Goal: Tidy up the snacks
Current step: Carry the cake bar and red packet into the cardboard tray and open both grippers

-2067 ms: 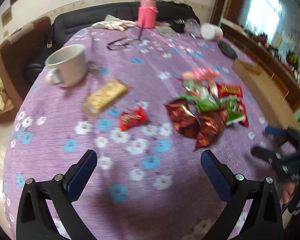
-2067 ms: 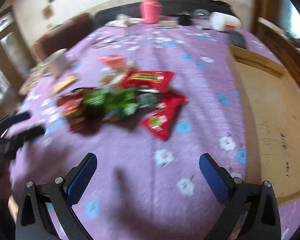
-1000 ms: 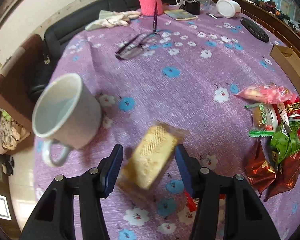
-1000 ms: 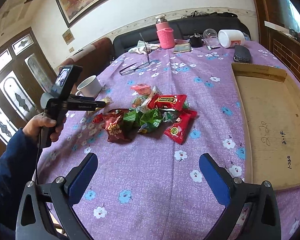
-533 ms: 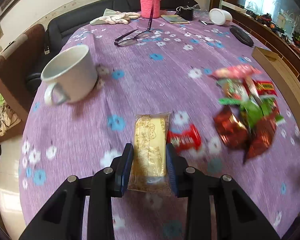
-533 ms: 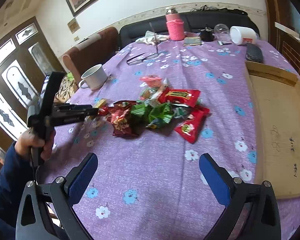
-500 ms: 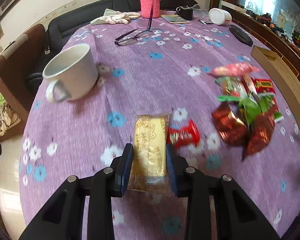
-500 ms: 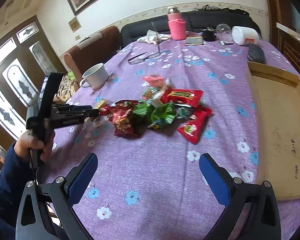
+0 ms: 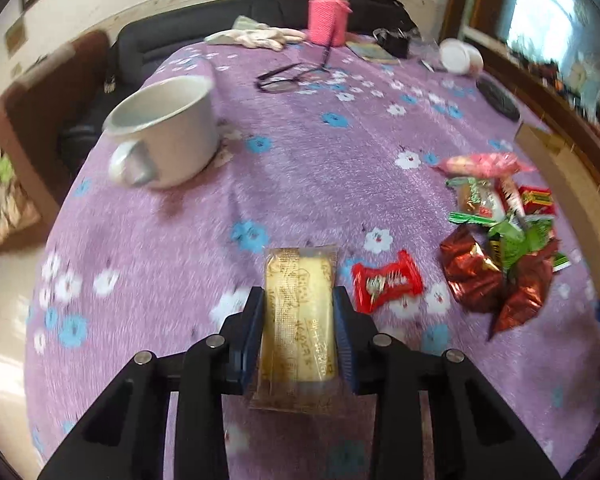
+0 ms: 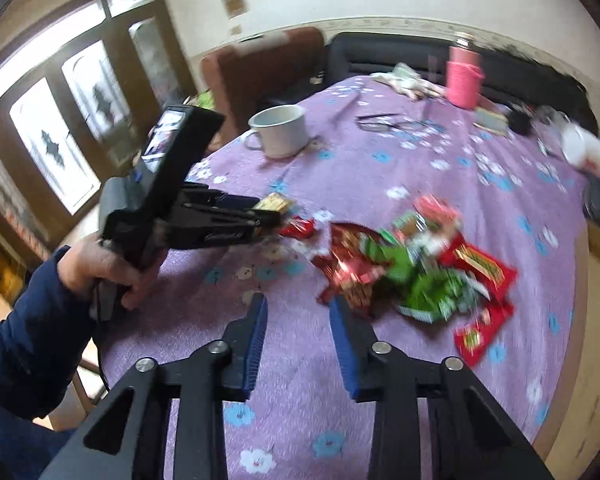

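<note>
Left gripper (image 9: 298, 334) clamped on the yellow cake bar (image 9: 298, 320) lengthwise, wooden tray (image 9: 560, 172) far right; right gripper (image 10: 298, 334) closing, empty.

Two fisheye wrist views angled down, close over the purple tablecloth (image 9: 308, 160); shared: white mug (image 10: 282, 130), snack pile (image 9: 500, 240).

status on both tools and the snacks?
Left tool shut on yellow cake bar. Right tool closing, nothing between its pads. Snack pile loose on the tablecloth. White mug off to the side.
</note>
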The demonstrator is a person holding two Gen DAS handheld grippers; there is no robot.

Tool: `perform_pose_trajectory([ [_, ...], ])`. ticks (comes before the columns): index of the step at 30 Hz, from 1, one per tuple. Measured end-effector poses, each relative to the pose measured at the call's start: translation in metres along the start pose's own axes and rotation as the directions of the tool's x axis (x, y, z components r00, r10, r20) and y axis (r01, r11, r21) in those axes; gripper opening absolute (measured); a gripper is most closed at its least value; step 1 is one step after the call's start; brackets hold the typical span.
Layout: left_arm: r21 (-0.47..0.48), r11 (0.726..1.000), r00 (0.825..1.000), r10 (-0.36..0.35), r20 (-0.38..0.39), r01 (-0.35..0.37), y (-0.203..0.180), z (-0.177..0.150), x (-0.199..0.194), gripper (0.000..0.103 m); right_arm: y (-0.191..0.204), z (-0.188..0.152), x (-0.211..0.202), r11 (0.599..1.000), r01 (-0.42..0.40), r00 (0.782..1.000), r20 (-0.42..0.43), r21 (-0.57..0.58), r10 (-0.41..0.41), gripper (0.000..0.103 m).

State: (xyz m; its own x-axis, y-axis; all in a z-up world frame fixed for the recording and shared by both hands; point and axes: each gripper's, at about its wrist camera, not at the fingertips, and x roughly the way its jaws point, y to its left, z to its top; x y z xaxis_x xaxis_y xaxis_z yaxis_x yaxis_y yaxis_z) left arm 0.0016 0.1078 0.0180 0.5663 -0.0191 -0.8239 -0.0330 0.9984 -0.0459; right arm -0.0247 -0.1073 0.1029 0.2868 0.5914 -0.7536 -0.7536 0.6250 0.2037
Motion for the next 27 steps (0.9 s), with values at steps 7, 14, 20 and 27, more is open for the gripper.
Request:
perform_pose_trajectory([
  [7,-0.074,0.997,0.998,0.03,0.046,-0.027,0.018,-0.024,-0.01,0.033,0.012,0.047,0.043,0.988,-0.027,0.998,-0.06,-0.154,0.018,0.035],
  [14,-0.115,0.993,0.998,-0.023,0.057,0.029,0.026,-0.022,-0.011,0.033,0.012,0.071,0.097,0.963,-0.021,0.989,-0.148,-0.268,-0.02,0.035],
  [20,-0.12,0.992,0.998,-0.03,0.063,0.037,0.028,-0.024,-0.012,0.033,0.009,0.082,0.127,0.949,-0.008,0.973,-0.223,-0.316,-0.066,0.035],
  [27,-0.122,0.992,0.997,-0.033,0.066,0.041,0.028,-0.024,-0.013,0.033,0.007,0.078,0.154,0.943,-0.03,0.96,-0.271,-0.331,-0.065,0.035],
])
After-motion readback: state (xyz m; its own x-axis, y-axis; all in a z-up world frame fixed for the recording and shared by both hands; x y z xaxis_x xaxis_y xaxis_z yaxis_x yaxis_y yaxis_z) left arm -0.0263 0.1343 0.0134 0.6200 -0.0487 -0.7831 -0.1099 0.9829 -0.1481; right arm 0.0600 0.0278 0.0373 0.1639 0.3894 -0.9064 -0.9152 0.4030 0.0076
